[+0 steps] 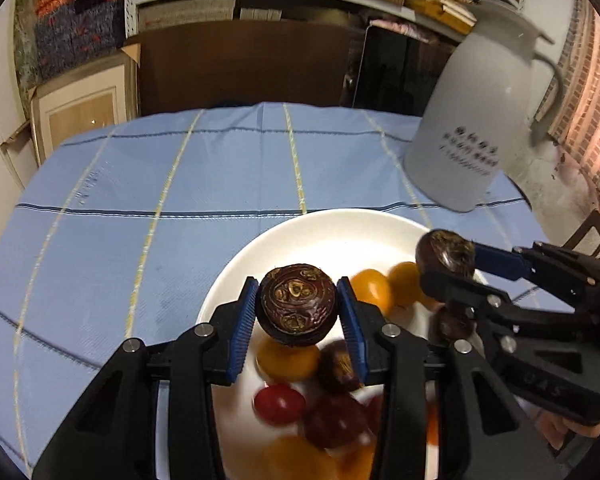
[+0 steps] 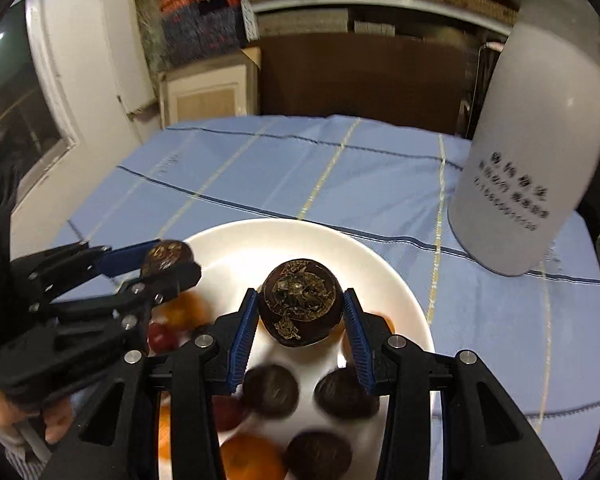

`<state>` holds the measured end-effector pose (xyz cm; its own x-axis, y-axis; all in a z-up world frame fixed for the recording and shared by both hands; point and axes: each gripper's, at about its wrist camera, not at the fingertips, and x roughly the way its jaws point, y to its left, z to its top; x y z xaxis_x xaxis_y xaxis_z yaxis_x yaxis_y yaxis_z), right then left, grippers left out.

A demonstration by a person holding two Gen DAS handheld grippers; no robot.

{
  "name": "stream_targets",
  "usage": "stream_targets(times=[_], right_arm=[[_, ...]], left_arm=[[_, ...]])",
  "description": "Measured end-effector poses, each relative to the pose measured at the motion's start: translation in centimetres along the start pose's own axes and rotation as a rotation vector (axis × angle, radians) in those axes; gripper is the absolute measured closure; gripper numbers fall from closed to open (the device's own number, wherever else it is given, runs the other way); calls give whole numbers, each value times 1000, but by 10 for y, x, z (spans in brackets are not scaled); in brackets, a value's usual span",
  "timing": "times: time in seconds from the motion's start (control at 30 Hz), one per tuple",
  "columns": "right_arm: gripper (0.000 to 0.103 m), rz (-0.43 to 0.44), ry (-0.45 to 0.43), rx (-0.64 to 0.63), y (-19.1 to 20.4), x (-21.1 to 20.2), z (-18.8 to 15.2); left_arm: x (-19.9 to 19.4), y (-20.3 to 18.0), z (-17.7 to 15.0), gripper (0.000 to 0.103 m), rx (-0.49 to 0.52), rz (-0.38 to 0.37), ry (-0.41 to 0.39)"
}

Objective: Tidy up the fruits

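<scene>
Both grippers hold dark round fruits above a white plate of mixed fruit.

The left gripper (image 1: 298, 312) has its blue ribbed pads closed against a dark brown, wrinkled round fruit (image 1: 296, 305) with tan swirled markings on top, lifted over the white plate (image 1: 324, 236). The right gripper (image 2: 300, 314) clamps a similar dark fruit (image 2: 300, 303) with flaky tan patches, also above the plate. On the plate lie orange round fruits (image 1: 370, 292), a red one (image 1: 279, 403) and more dark ones (image 2: 271, 391). The plate sits on a blue checked tablecloth (image 1: 140, 184). Near it stands a white jug (image 1: 476, 120) with dark printed characters, too blurred to read.
</scene>
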<state>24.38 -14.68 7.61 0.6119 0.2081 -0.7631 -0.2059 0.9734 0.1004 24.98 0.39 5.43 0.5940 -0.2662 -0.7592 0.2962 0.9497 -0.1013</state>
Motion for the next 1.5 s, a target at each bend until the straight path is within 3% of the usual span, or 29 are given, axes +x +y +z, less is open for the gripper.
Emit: stream_targets(times=[0.17,0.43,0.63,0.8,0.87,1.17,1.4,1.5], right_arm=[[60,-19,32,-7,0,28,5],[59,-11,35,31,-6,41,6],[59,-6,1,17,3,12,5],[59,9,-50,13,14,-34,-4],[59,11,-69,6,20,-54,-13],[56,20,-142,1,38,-119,-69],[47,19,-188,22,41,-150,-120],[41,21,-190,34,41,-155,-145]], left_arm=[[28,6,3,63,-4,2,28],[33,5,3,56,-4,14,22],[3,3,-2,56,-7,23,-2],[-51,-7,-15,55,-1,34,-64],[-72,-13,-24,46,2,42,-89],[-134,-37,-79,43,21,69,-167],[-160,-56,-132,39,44,107,-205],[-165,-59,-153,28,37,128,-217]])
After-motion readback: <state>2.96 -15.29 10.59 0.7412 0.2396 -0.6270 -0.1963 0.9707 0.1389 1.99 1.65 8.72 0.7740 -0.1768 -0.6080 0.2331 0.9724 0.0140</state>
